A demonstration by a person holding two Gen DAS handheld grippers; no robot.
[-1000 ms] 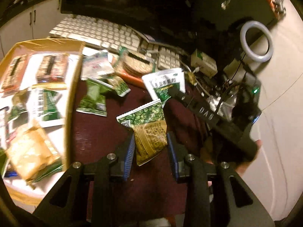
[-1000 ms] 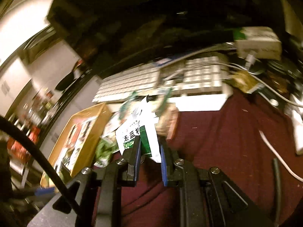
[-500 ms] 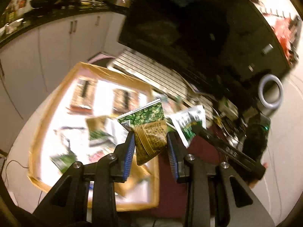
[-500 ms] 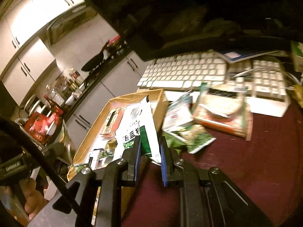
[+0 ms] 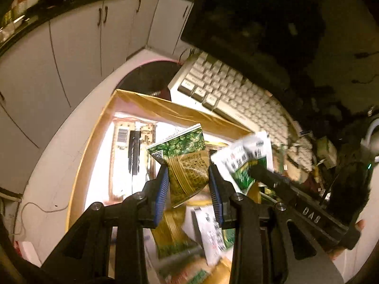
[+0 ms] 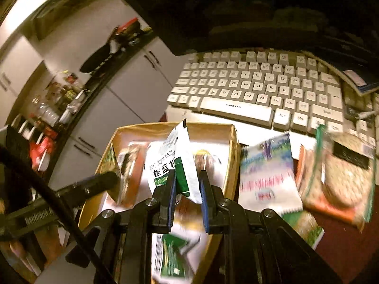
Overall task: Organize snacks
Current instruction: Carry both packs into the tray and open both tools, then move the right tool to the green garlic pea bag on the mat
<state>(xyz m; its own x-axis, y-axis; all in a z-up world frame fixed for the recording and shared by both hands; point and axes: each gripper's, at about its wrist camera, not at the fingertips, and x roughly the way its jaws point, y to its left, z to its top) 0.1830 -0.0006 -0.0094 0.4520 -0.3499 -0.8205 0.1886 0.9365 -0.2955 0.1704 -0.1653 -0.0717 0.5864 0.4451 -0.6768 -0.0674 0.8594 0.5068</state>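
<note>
Left gripper (image 5: 188,182): blue pads clamped on both sides of green-and-gold pea packet (image 5: 187,165), held upright above cardboard box (image 5: 165,108).
Right gripper (image 6: 187,189): jaws nearly together, pinching white-and-green sachet (image 6: 176,158) by lower edge; sachet upright, tilted slightly, over near part of same box (image 6: 208,127). Same sachet seen from left wrist view (image 5: 246,156), just beside pea packet, with black right tool behind it.
Cardboard box: tan walls, bright white floor, holding several flat packets; brown-wrapped bars (image 5: 132,139) along far side, blurred green, white and gold packets (image 5: 189,243) nearer. Contents not otherwise legible.
Outside box, on dark red tabletop (image 6: 343,243): pastel striped packet (image 6: 267,172) just beside box wall; clear bag of round biscuits (image 6: 341,179) further right, touching or overlapping keyboard edge; small green-cornered packet (image 6: 305,227) partly under striped one.
White keyboard (image 6: 255,87): behind box and loose snacks, under dark monitor (image 5: 260,23).
Background: pale cabinet doors (image 5: 78,40) under dark counter carrying cluttered items, too blurred to name.
Person: fingertips (image 5: 361,224) visible at right tool's handle.
</note>
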